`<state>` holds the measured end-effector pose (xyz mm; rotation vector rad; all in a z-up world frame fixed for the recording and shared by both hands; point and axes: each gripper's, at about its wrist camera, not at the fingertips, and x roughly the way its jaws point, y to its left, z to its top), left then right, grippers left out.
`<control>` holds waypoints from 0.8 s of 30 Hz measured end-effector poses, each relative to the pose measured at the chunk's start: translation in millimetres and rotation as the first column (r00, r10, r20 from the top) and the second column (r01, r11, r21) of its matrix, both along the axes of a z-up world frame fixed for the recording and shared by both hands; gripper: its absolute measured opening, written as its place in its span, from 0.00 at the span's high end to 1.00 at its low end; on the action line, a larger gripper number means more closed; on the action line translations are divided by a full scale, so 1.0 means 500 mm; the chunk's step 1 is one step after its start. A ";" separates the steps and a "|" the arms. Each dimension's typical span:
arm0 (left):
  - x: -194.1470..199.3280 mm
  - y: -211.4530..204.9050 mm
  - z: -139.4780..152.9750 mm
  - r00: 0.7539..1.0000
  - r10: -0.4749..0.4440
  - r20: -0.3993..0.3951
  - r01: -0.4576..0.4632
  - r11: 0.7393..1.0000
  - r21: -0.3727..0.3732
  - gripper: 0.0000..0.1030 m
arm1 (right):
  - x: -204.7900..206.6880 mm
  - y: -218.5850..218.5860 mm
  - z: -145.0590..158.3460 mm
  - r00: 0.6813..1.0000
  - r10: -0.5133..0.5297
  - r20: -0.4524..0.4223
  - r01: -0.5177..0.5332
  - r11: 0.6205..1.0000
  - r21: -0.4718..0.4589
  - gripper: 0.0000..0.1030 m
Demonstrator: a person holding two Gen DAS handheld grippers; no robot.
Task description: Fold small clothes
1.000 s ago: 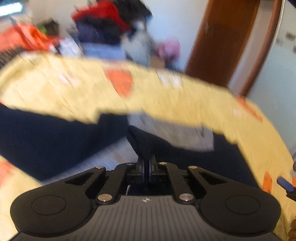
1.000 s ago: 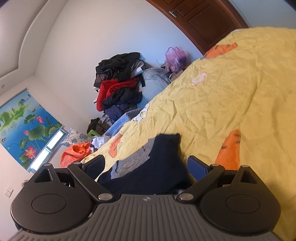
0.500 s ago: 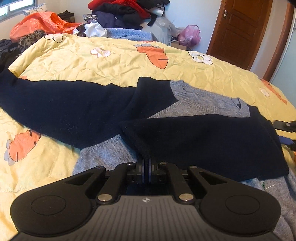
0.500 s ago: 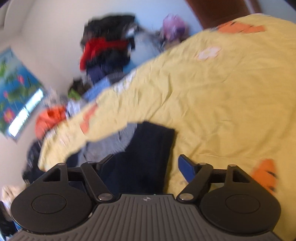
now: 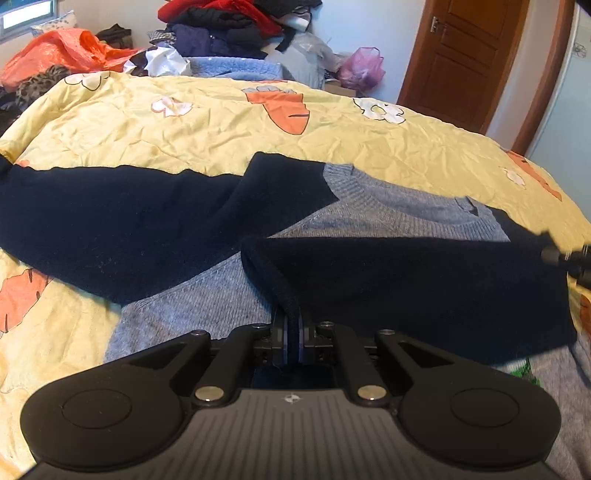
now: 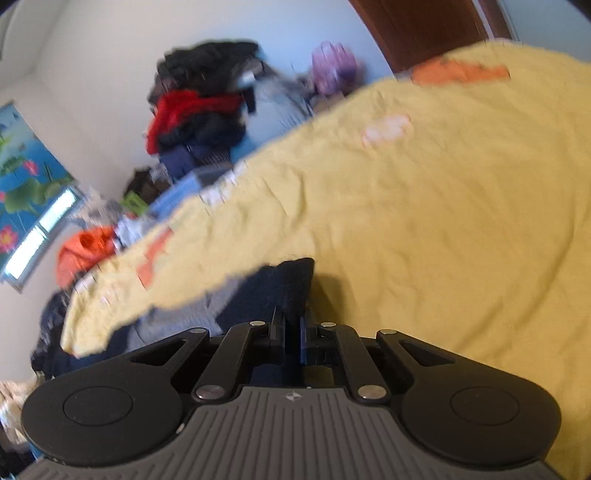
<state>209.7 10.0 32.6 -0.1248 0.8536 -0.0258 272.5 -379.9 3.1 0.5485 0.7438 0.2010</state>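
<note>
A grey knit sweater with navy sleeves lies on the yellow carrot-print bedspread. One navy sleeve stretches out to the left. The other navy sleeve is folded across the grey body. My left gripper is shut on that folded sleeve's cuff end. My right gripper is shut on navy fabric of the sweater at its right edge; this view is blurred. Part of the right gripper shows at the right edge of the left wrist view.
A tall pile of clothes and an orange bag lie beyond the bed's far side. A pink bag sits by the brown door. A window and lotus picture are on the left wall.
My right gripper was open around the sweater's navy edge and has shut on it. My left gripper has lowered the sleeve cuff across the grey body and stayed shut.
</note>
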 end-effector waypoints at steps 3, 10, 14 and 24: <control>0.001 0.007 0.005 1.000 -0.010 -0.015 0.010 1.000 -0.005 0.95 | -0.004 0.015 -0.015 1.000 0.010 0.001 -0.010 1.000 -0.016 0.85; 0.058 0.041 0.094 0.997 -0.052 0.057 0.048 0.997 0.066 0.92 | 0.014 -0.003 0.015 0.998 -0.023 0.053 0.023 1.000 0.002 0.31; 0.182 0.023 0.090 0.987 -0.156 0.023 0.149 0.969 0.198 0.92 | 0.054 0.000 0.037 0.997 0.012 0.071 -0.010 1.000 -0.028 0.31; 0.348 -0.088 -0.013 0.935 -0.350 -0.065 0.341 0.828 0.446 0.92 | 0.211 0.116 0.058 0.923 0.384 -0.042 -0.380 0.883 -0.276 0.30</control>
